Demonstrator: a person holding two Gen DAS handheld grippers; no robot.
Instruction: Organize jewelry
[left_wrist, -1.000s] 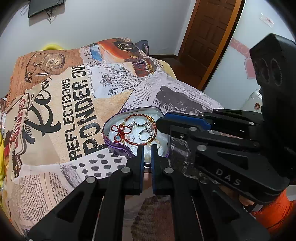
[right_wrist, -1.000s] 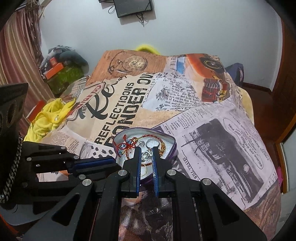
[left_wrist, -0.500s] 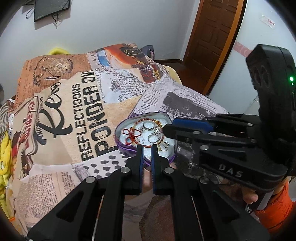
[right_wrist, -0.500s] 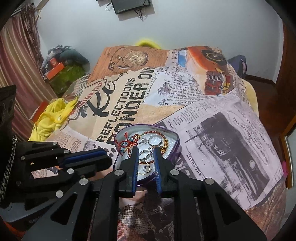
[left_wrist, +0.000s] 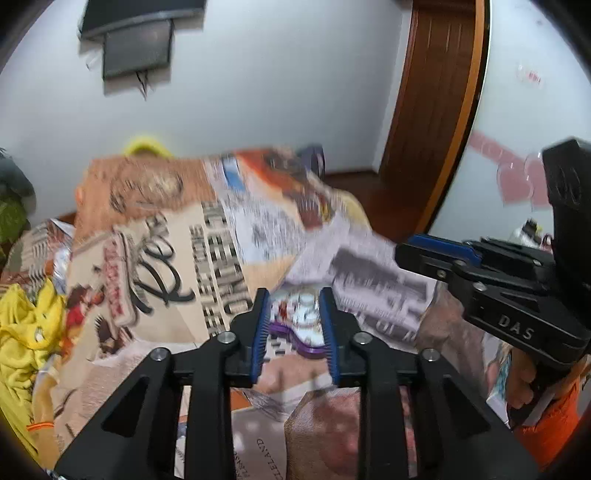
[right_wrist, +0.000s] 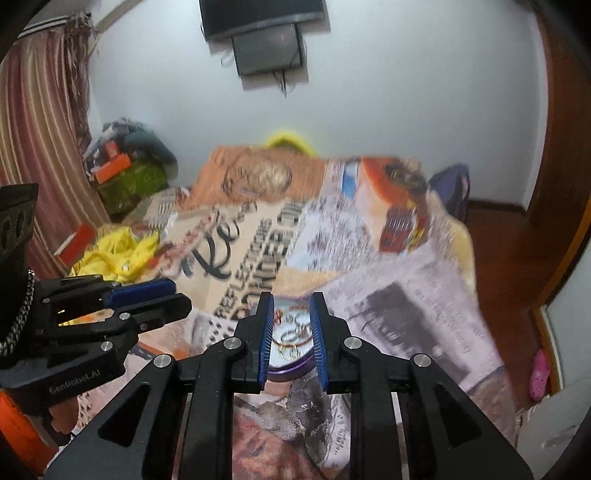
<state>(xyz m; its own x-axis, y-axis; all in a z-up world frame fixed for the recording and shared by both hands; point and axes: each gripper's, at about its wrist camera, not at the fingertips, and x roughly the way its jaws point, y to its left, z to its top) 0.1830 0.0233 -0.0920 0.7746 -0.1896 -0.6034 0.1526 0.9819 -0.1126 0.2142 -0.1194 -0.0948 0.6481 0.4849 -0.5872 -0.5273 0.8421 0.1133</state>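
Both grippers pulled back and spread apart: left gripper and right gripper gape empty over the purple heart-shaped jewelry tin.

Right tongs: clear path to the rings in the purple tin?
Probably yes. Right tongs are open and lined up on the rings in the uncovered purple tin; left tongs sit off to the side.

left claw: parted, empty | purple jewelry tin: blurred, between fingers
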